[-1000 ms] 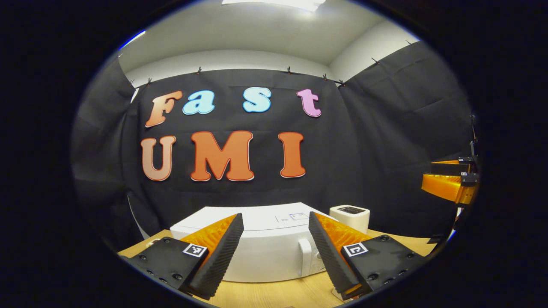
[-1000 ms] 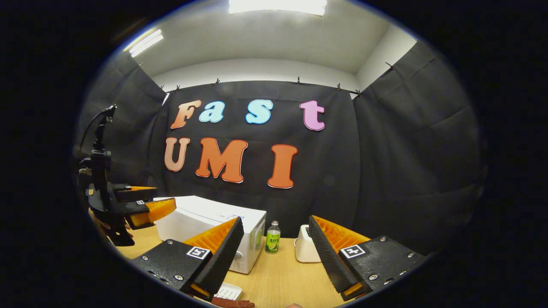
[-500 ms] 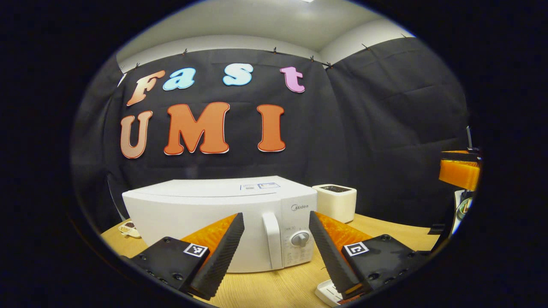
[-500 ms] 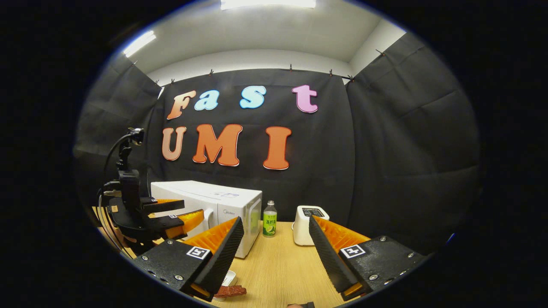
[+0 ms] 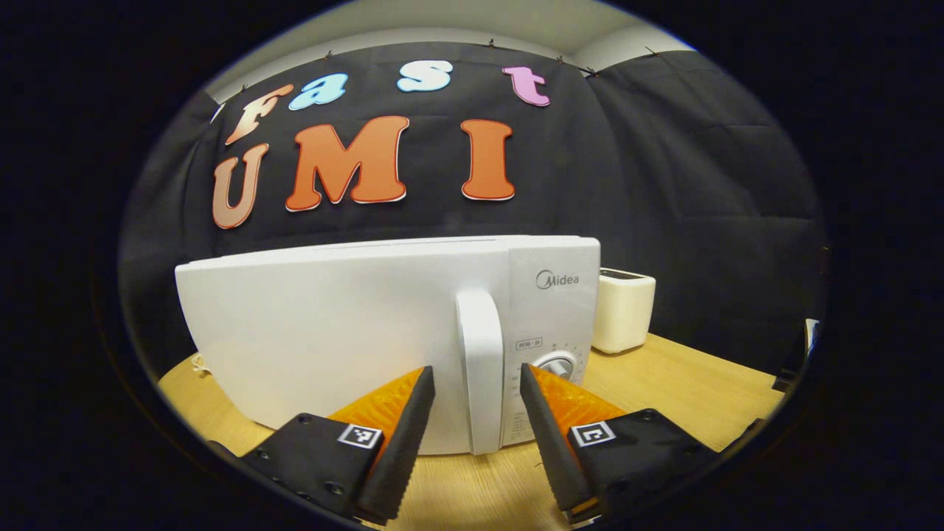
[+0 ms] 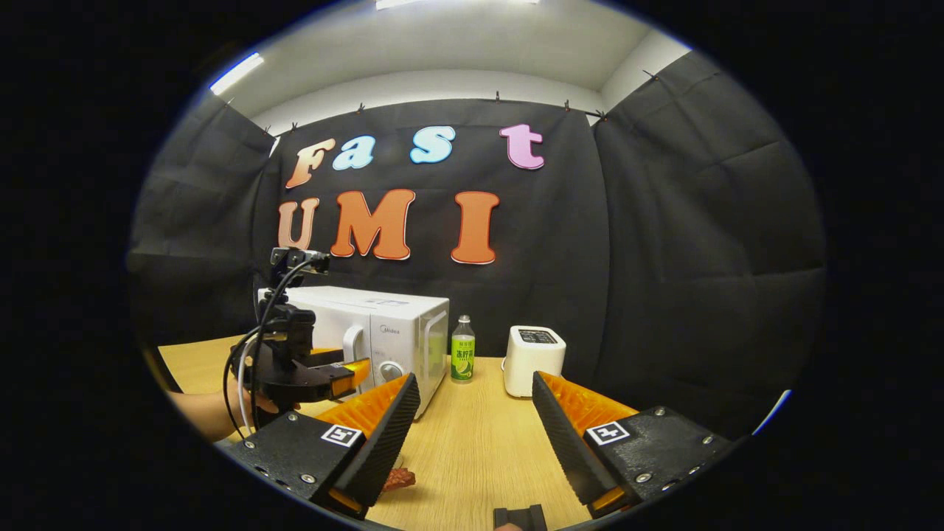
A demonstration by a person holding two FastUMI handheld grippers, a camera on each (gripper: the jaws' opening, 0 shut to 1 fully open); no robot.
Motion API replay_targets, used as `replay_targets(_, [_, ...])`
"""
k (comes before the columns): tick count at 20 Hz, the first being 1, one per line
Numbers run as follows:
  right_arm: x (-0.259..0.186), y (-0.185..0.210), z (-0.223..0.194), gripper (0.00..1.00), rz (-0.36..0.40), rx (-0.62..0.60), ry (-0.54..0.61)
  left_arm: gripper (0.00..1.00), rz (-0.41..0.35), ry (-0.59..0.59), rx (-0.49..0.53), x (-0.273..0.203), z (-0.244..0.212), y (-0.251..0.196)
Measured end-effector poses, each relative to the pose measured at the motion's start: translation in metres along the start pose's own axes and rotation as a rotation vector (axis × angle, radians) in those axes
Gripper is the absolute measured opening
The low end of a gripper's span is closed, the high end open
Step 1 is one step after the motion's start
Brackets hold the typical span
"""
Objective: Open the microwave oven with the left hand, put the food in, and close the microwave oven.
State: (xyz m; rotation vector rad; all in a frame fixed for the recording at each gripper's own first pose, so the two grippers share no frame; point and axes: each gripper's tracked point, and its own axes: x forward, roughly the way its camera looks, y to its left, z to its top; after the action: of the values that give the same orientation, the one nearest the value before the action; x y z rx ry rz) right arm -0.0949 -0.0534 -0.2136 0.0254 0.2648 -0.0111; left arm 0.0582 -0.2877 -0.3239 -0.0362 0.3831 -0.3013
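Now: microwave oven [image 5: 383, 332] stands on the wooden table [image 5: 686, 383], door shut, its upright handle [image 5: 480, 369] facing the left gripper view. Left gripper [image 5: 476, 383] is spread open, one finger on each side of the handle, nothing clamped; whether either finger touches the handle cannot be told. Control dial [image 5: 554, 364] sits just right of the handle, partly behind the right-hand finger.

Right gripper view: right gripper [image 6: 476, 391] hangs open and empty above the table, well apart from the microwave. A reddish piece of food [image 6: 399, 478] lies on the table at the bottom, partly hidden by that gripper's left-hand finger; a plate under it cannot be made out. The left gripper shows farther off at the microwave front, a hand [image 6: 221, 409] holding it.

Around: a green-labelled bottle [image 6: 462, 359] beside the microwave's right side, then a white toaster [image 6: 534, 360], both near the back cloth wall.
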Motion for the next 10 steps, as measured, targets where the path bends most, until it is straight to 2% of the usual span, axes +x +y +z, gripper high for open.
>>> replay_targets(2, [0.000, -0.005, -0.003, 0.95, -0.007, 0.007, 0.002, 0.58, 0.015, -0.026, 0.009, 0.003, 0.004, -0.004])
replay_targets(3, [0.001, -0.006, -0.006, 0.95, -0.009, 0.017, 0.007, 0.54, 0.031, -0.015, 0.014, 0.004, 0.001, -0.003])
replay_targets(4, [0.001, -0.008, -0.008, 0.95, -0.008, 0.028, 0.012, 0.57, 0.032, -0.003, 0.009, 0.006, -0.003, -0.008])
replay_targets(6, [0.002, -0.012, -0.012, 0.95, -0.012, 0.042, 0.022, 0.36, 0.044, 0.002, 0.003, 0.007, -0.002, -0.008])
replay_targets(8, [0.002, -0.018, -0.016, 0.95, -0.023, 0.047, 0.033, 0.33, 0.054, -0.012, -0.022, 0.006, -0.001, -0.009])
replay_targets(9, [0.001, -0.020, -0.017, 0.95, -0.029, 0.049, 0.035, 0.22, 0.050, -0.010, -0.015, 0.008, -0.001, -0.009])
replay_targets(10, [0.000, -0.022, -0.017, 0.94, -0.033, 0.052, 0.036, 0.28, 0.052, -0.006, -0.028, 0.006, -0.002, -0.008])
